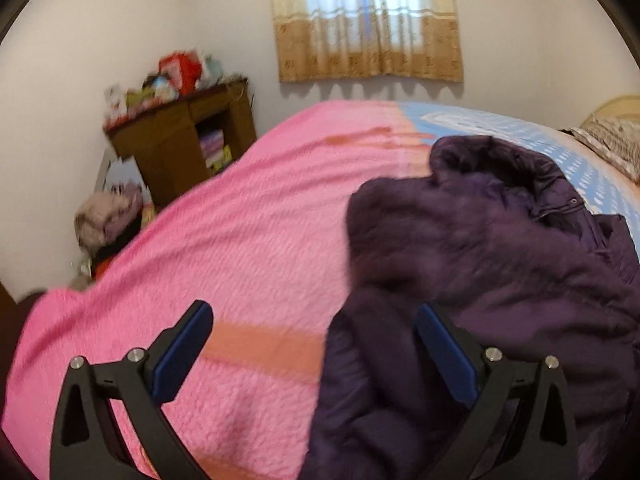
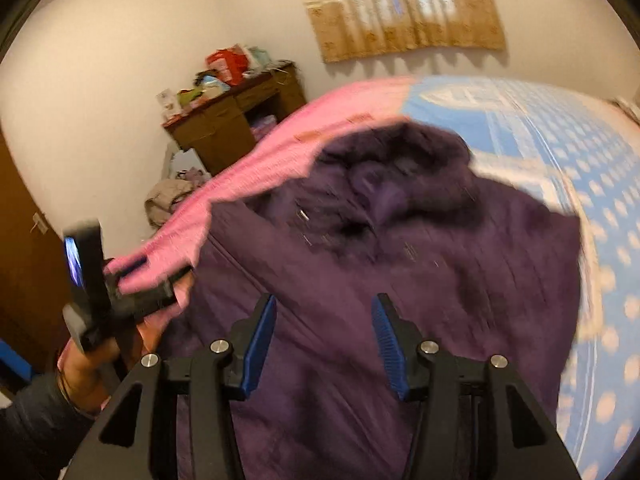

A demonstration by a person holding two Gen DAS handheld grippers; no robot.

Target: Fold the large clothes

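Standing by the bed [image 1: 248,216], what I see is a big purple coat [image 2: 400,264] spread out on top of the covers, collar end toward the far wall and window. It's lying partly on the pink blanket [image 1: 224,240] and partly on the blue dotted sheet [image 2: 580,168], so I'd guess the bed is being used as the folding surface since the coat is too bulky for anything smaller.

Neither tool has hold of anything right now. The left hand-held gripper [image 1: 314,354] hangs wide open over the coat's left edge, one finger over pink blanket and the other over purple fabric. The right hand-held gripper [image 2: 323,344] is open too, hovering above the lower middle of the coat. Looks to me like both are lining up for a grab, but no fold has been started as far as I can judge. Everything's a bit motion-blurred.

Container-wise: a brown cabinet [image 1: 176,140] in the corner has clutter piled on top and what look like stacked books or boxes in its open shelf. Can't make out more than that.
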